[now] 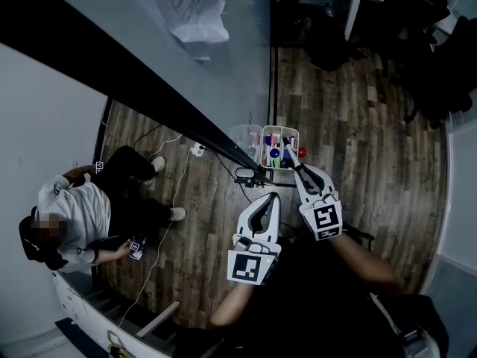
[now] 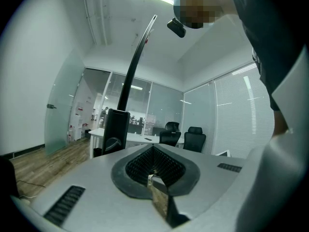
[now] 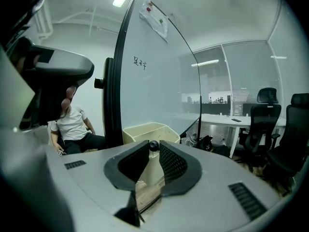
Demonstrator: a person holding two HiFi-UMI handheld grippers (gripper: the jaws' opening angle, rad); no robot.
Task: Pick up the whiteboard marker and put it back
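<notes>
In the head view my right gripper (image 1: 297,167) is shut on a whiteboard marker (image 1: 290,152), a pale barrel with a dark end, held over the clear marker tray (image 1: 281,131) that hangs by the whiteboard's edge. Several coloured markers stand in that tray. The right gripper view shows the marker's dark round end (image 3: 153,145) pinched between the jaw tips of the right gripper (image 3: 153,148), with the cream tray (image 3: 147,130) just beyond. My left gripper (image 1: 274,197) hangs lower and to the left, shut with nothing in it. Its jaws meet in the left gripper (image 2: 153,150) view.
The whiteboard (image 1: 149,73) runs edge-on across the head view, with a dark stand rail (image 1: 223,144). A second clear tray (image 1: 244,142) sits left of the marker tray. A person (image 1: 74,215) sits on the wood floor at the left. Office chairs (image 3: 270,124) and a desk stand to the right.
</notes>
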